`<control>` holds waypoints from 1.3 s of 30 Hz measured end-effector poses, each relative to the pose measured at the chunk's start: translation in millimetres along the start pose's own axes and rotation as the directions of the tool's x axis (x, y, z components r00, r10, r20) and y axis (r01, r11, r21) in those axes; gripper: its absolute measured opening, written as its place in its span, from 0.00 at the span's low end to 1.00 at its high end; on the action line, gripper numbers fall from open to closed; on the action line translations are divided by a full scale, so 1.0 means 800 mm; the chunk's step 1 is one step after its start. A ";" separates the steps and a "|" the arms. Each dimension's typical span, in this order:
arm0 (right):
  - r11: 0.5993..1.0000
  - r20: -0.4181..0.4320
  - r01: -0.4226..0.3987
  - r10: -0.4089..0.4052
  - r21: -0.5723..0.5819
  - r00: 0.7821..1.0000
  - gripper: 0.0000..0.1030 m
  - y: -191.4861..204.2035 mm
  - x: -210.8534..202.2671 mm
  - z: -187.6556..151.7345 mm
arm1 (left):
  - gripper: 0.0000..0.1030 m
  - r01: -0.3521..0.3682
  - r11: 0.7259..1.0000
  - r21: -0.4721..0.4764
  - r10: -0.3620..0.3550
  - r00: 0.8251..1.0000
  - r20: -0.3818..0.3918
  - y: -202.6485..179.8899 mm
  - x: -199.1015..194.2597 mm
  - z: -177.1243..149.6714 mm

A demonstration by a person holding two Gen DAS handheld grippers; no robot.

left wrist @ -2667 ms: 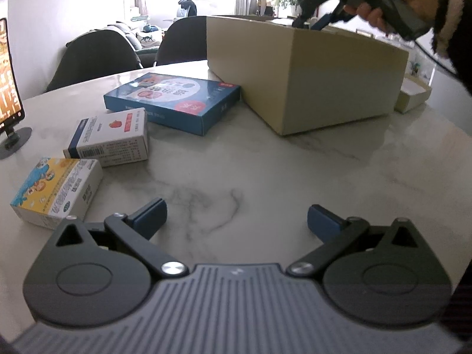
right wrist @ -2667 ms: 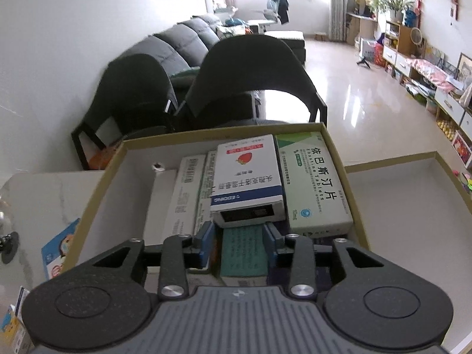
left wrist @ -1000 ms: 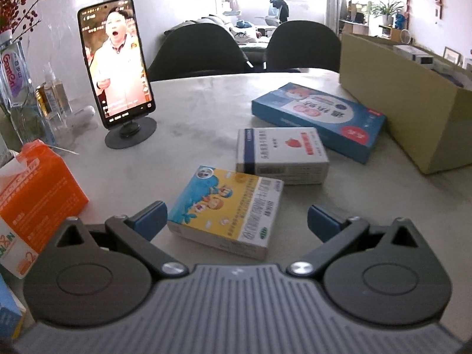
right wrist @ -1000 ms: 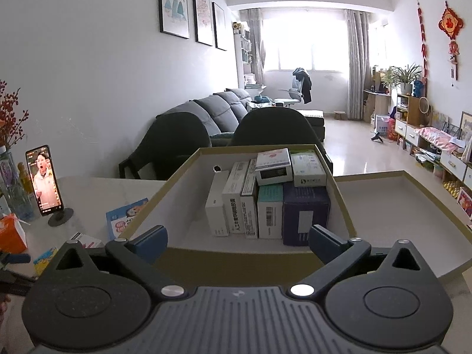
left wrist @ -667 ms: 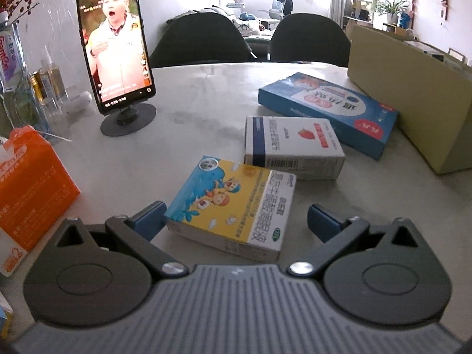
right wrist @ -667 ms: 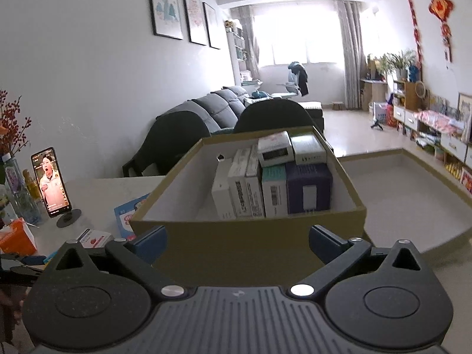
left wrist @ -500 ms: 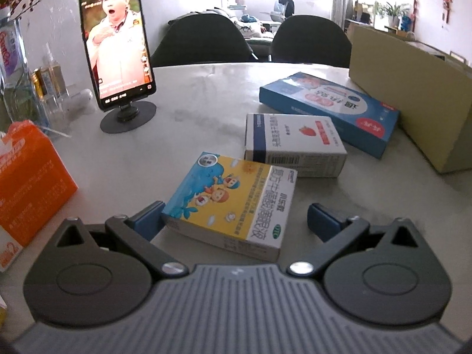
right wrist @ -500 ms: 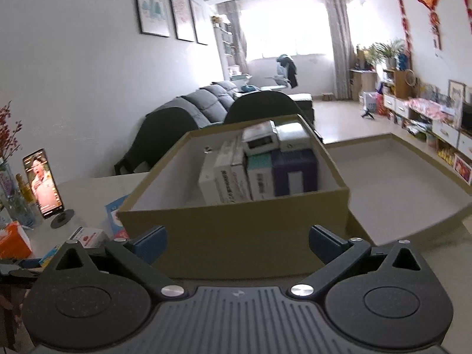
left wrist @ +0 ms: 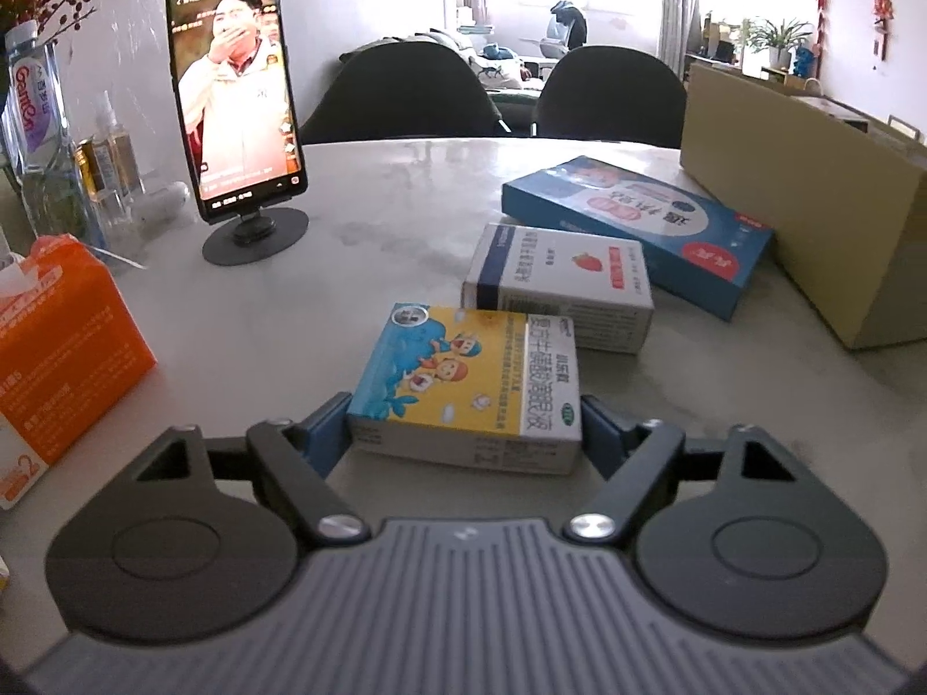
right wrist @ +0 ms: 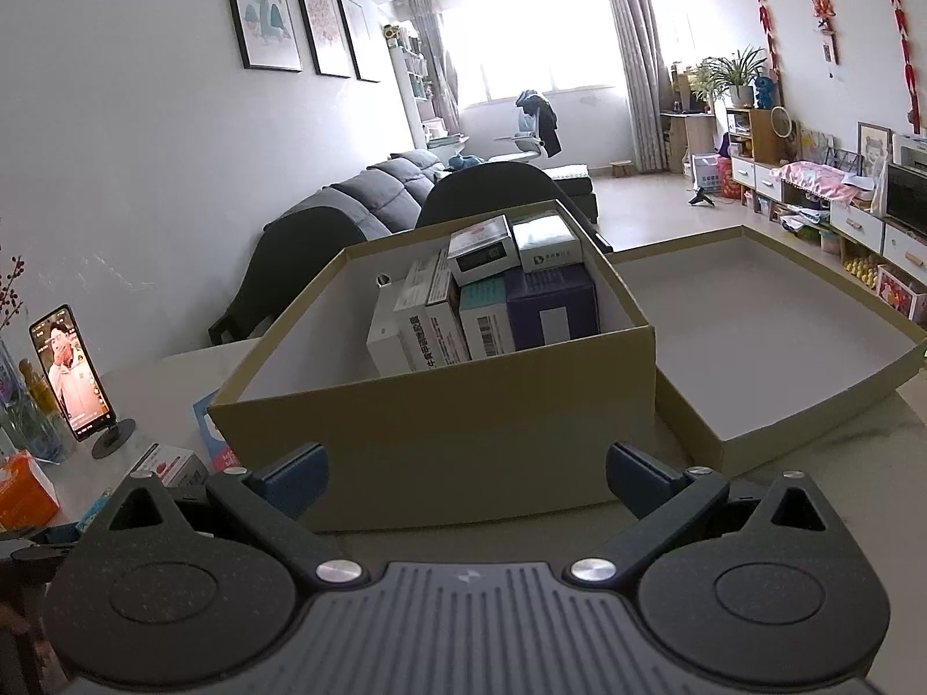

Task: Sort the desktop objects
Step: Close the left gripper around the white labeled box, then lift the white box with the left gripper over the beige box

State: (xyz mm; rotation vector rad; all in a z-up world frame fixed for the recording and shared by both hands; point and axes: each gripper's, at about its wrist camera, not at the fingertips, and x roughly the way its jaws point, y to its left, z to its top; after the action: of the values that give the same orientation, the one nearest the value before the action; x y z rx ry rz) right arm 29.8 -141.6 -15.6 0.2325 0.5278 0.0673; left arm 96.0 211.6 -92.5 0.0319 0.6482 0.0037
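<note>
Closing just now, the left gripper has its pads against the yellow box, which lies on the table near the carton; lifting looks next. Right gripper gapes empty.

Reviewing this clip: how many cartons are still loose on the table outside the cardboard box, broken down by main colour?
Yellow and blue cartoon carton, between the left gripper fingers: 1
White carton with a strawberry mark: 1
Flat blue carton: 1
Total loose cartons beside the cardboard box: 3
</note>
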 end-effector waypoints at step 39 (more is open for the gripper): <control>0.995 0.016 0.017 -0.019 0.094 1.000 0.99 -0.059 -0.001 0.018 | 0.77 0.329 0.933 0.148 -0.355 0.911 0.212 -0.158 -0.065 0.150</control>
State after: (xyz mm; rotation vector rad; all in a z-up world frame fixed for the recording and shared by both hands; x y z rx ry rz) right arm 36.2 -190.2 -14.4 0.3200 0.5169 0.0229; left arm 126.5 81.4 30.5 0.0231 0.4080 -0.3719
